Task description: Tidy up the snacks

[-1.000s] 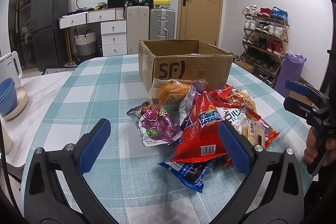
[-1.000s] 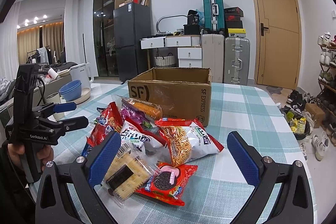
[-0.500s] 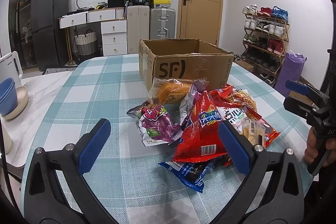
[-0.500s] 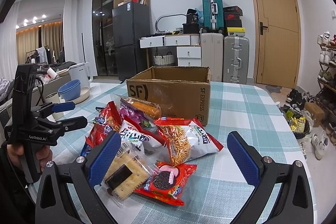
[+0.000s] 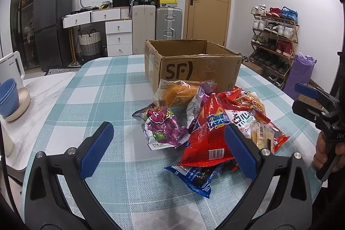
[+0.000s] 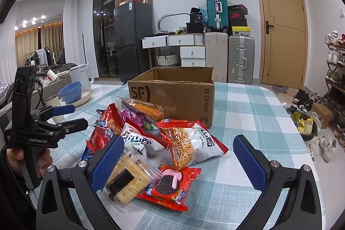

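Snacks [image 5: 215, 122] lie in a loose pile on a table [image 5: 97, 100] covered with a teal and white checked cloth, just in front of an open cardboard box [image 5: 194, 66] marked SF. Nearest the box is a clear pack holding an orange bun [image 5: 179, 94]. Beside it, on the left in the left wrist view, a purple bag [image 5: 163, 128] lies flat on the cloth. A tall red bag [image 5: 211, 135] leans over a blue packet [image 5: 194, 176] at the near edge of the pile. In the right wrist view, a bag of thin noodle sticks [image 6: 189, 141] sits in the middle, a red cookie packet [image 6: 170, 184] lies nearest the camera, and a clear pack of crackers [image 6: 127, 178] touches it on its left.

The left gripper [image 5: 168, 148] hangs above the near side of the table, its blue fingers spread wide and holding nothing. The right gripper [image 6: 179, 158] is also spread wide and empty, its left finger [image 6: 107, 163] overlapping the crackers in view; whether they touch cannot be told.

On a bare marble part of the table, left of the cloth, blue bowls [image 6: 71, 89] are stacked on a plate beside a white kettle [image 6: 84, 77]
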